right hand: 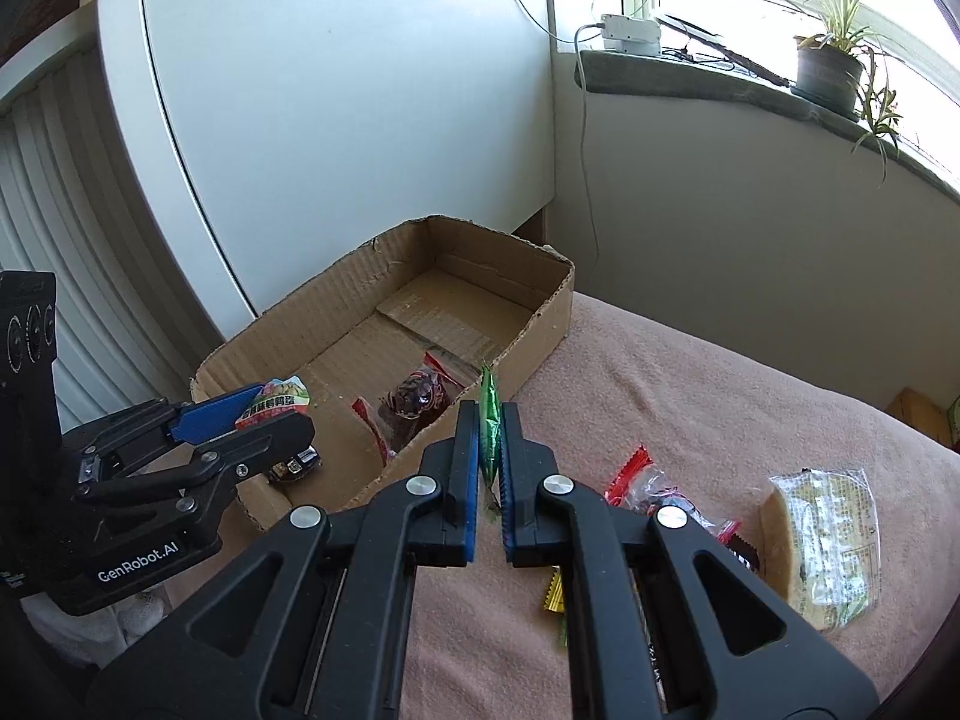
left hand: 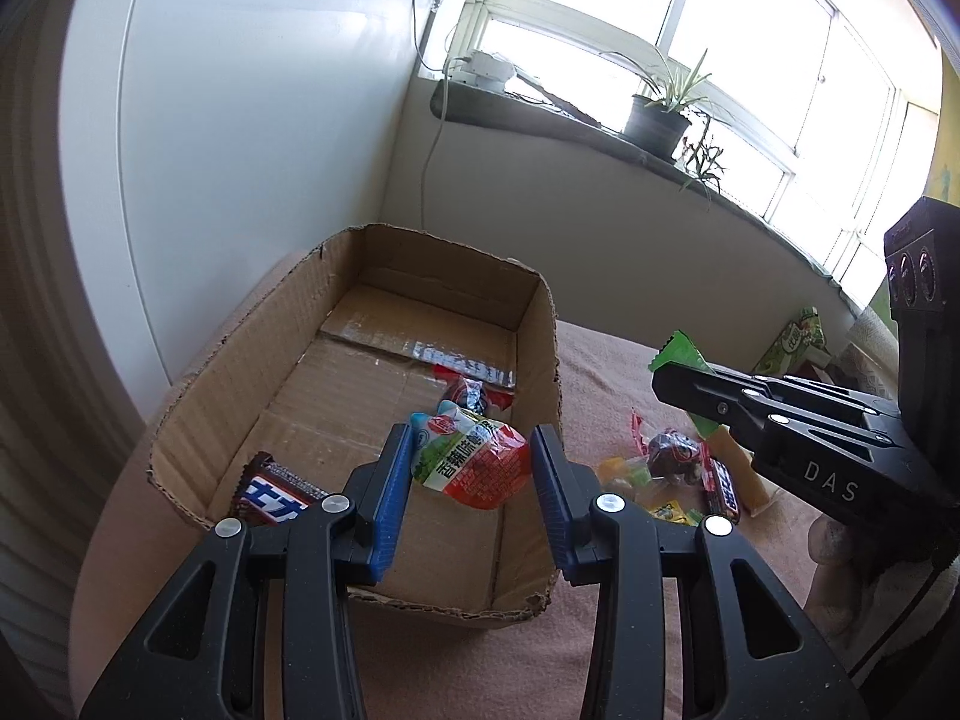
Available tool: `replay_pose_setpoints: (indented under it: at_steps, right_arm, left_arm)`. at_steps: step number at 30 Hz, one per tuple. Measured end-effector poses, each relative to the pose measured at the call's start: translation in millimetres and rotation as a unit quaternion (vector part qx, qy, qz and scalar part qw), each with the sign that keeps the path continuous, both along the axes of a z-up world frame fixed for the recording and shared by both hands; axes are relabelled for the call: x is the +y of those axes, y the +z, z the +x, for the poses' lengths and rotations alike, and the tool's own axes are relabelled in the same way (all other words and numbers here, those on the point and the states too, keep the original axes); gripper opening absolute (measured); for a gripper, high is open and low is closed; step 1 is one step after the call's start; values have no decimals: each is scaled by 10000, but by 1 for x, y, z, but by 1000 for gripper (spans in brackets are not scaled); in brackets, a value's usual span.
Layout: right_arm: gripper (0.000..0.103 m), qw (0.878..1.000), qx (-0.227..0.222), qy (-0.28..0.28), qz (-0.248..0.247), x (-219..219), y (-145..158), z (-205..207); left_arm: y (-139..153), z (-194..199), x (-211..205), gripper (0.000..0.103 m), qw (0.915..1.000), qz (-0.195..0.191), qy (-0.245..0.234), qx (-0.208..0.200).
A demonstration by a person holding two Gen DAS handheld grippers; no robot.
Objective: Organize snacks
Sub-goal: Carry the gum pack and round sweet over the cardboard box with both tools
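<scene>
Cardboard box (left hand: 252,360) with torn rim, green wrapper (right hand: 491,420) pinched in right claw (right hand: 491,462)

A lived-in room of a home, by a sunny window

A pink blanket (right hand: 690,360) covered a soft surface that may have been a bed, carrying a torn cardboard box (right hand: 336,324) and loose snack packets (right hand: 828,546). Behind stood a white cabinet door (right hand: 336,90), slatted blinds (right hand: 72,192), and a stone windowsill (right hand: 690,81) with a potted spider plant (right hand: 831,60), a white adapter (right hand: 630,30) and a trailing cable (right hand: 585,138).
</scene>
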State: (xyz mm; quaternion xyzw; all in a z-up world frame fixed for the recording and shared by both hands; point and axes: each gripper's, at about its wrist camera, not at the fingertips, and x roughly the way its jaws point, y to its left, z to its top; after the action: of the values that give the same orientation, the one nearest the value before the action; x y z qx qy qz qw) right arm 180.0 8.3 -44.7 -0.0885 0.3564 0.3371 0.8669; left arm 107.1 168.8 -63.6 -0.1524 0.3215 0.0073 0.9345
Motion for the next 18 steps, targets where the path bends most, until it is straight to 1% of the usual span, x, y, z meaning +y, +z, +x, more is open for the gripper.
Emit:
replay_pose_setpoints:
  at_steps: [18]
  right_arm:
    - [6,9990,158,421,-5,55,-5,3]
  left_arm:
    - [-5,6,34,38,9996,18,262,68]
